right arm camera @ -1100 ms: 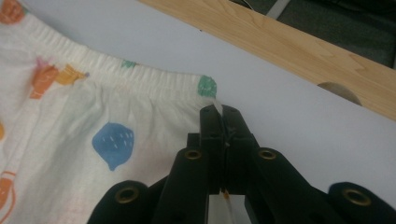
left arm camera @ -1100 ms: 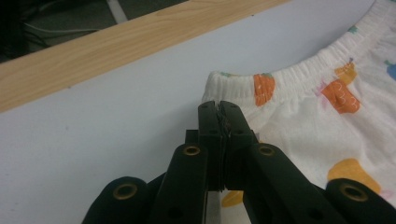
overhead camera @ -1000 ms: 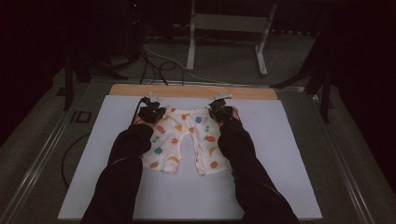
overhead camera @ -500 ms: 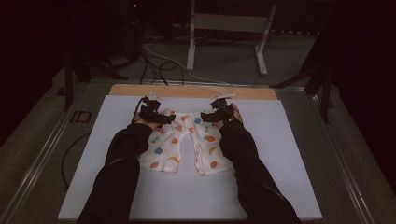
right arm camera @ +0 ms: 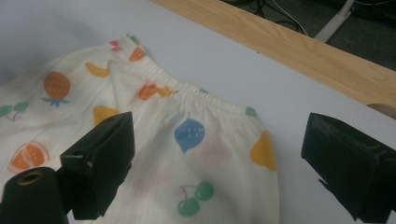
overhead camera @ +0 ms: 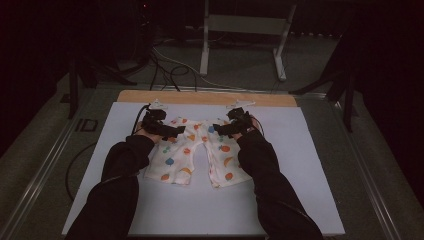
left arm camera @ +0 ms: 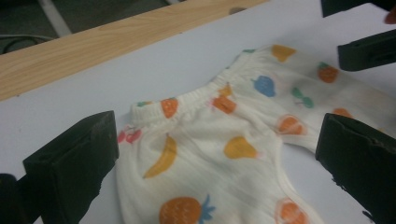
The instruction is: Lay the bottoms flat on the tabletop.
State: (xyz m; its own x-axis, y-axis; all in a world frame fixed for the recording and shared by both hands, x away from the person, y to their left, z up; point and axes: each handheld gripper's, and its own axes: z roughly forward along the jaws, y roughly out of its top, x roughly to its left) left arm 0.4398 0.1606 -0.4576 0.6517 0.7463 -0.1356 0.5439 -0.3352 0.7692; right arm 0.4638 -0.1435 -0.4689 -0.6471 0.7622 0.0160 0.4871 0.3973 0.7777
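Small cream trousers (overhead camera: 192, 152) with a fruit print lie flat on the white sheet (overhead camera: 305, 170), waistband toward the far edge. My left gripper (overhead camera: 175, 132) hovers over the waistband's left end, my right gripper (overhead camera: 223, 130) over its right end. Both point inward. In the left gripper view the jaws of the left gripper (left arm camera: 217, 135) stand wide apart above the trousers (left arm camera: 210, 154), and the right gripper (left arm camera: 348, 28) shows at the top right. In the right gripper view the right gripper (right arm camera: 219, 135) is just as wide over the waistband (right arm camera: 187, 88). Both pairs of jaws have just been opening, and nothing is pinched.
A wooden strip (overhead camera: 205, 97) runs along the table's far edge, close behind the waistband. Beyond it on the floor are a metal stand (overhead camera: 240, 25) and cables (overhead camera: 165, 67). Bare white sheet lies to the left, to the right and in front of the trousers.
Both grippers have opened and let go of the waistband corners, then lifted a little. The trousers lie flat where they were put down.
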